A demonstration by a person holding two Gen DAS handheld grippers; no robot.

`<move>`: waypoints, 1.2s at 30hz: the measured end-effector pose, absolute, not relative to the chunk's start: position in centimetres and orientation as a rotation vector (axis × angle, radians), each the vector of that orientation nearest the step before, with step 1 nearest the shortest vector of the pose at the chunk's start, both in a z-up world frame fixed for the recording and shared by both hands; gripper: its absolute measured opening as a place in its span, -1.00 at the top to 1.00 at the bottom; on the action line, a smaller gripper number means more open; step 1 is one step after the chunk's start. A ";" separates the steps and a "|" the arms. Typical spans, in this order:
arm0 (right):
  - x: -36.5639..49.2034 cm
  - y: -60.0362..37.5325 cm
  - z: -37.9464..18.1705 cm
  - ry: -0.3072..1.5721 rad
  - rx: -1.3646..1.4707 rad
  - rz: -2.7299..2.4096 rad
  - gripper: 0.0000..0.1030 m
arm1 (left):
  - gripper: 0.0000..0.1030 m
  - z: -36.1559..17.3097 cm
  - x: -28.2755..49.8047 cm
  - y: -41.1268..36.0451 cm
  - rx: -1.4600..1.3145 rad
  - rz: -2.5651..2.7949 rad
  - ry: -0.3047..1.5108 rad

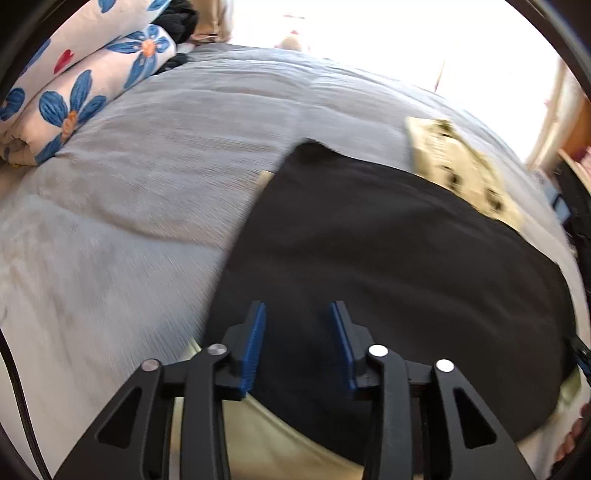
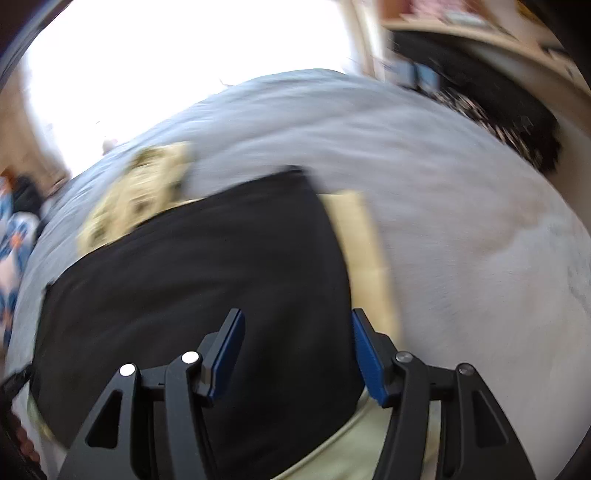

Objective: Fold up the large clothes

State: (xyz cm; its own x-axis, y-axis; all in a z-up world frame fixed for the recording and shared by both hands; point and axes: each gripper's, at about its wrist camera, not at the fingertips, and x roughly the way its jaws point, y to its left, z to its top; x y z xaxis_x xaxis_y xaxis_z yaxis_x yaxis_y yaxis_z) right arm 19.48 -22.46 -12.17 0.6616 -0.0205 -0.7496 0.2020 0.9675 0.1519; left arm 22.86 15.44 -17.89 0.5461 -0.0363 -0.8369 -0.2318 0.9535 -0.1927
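Note:
A large black garment (image 1: pixel 388 258) lies spread flat on the grey bed cover (image 1: pixel 147 184). A pale cream cloth (image 1: pixel 280 435) shows under its near edge. My left gripper (image 1: pixel 297 306) hangs over the garment's near left part, open, with nothing between its blue pads (image 1: pixel 255 343). In the right wrist view the black garment (image 2: pixel 203 277) fills the middle, with the cream cloth (image 2: pixel 369 258) sticking out along its right side. My right gripper (image 2: pixel 297 314) is open over the garment's near right edge and holds nothing. This view is blurred.
A cream cloth with dark print (image 1: pixel 458 166) (image 2: pixel 140 192) lies beyond the black garment. A rolled floral quilt (image 1: pixel 74 92) sits at the bed's far left. A dark patterned cloth (image 2: pixel 517 125) lies at the bed's far right, below a wooden shelf (image 2: pixel 480 33). A hand (image 1: pixel 576 435) shows at the edge.

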 end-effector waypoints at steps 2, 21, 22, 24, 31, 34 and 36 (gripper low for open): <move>18.1 -19.0 -11.5 0.840 0.222 -0.006 -0.13 | 0.22 -17.2 21.2 13.6 -0.294 0.085 0.990; 13.8 -23.5 -16.2 0.998 0.182 -0.145 -0.13 | 0.19 -19.5 16.7 12.1 -0.261 0.112 1.020; 13.6 -24.3 -16.2 0.999 0.210 -0.160 -0.13 | 0.19 -19.6 16.6 12.7 -0.263 0.129 1.023; 12.9 -26.1 -16.0 0.997 0.277 -0.180 -0.13 | 0.19 -19.7 16.5 13.7 -0.301 0.122 1.027; 11.6 -27.5 -14.9 0.995 0.375 -0.187 -0.13 | 0.17 -19.1 15.8 15.3 -0.334 0.113 1.062; 11.9 -26.9 -14.4 0.987 0.372 -0.167 -0.13 | 0.14 -18.7 16.1 15.4 -0.324 0.105 1.077; 12.0 -26.8 -14.0 0.984 0.365 -0.158 -0.13 | 0.13 -18.5 16.4 15.1 -0.304 0.107 1.084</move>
State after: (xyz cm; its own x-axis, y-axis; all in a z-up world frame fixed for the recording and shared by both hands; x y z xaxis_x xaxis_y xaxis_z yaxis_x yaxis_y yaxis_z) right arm 12.01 -26.78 -14.02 0.5485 0.0335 -0.8355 0.2933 0.9280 0.2297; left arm 16.39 15.10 -18.47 0.4669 -0.0621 -0.8821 -0.2337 0.9534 -0.1908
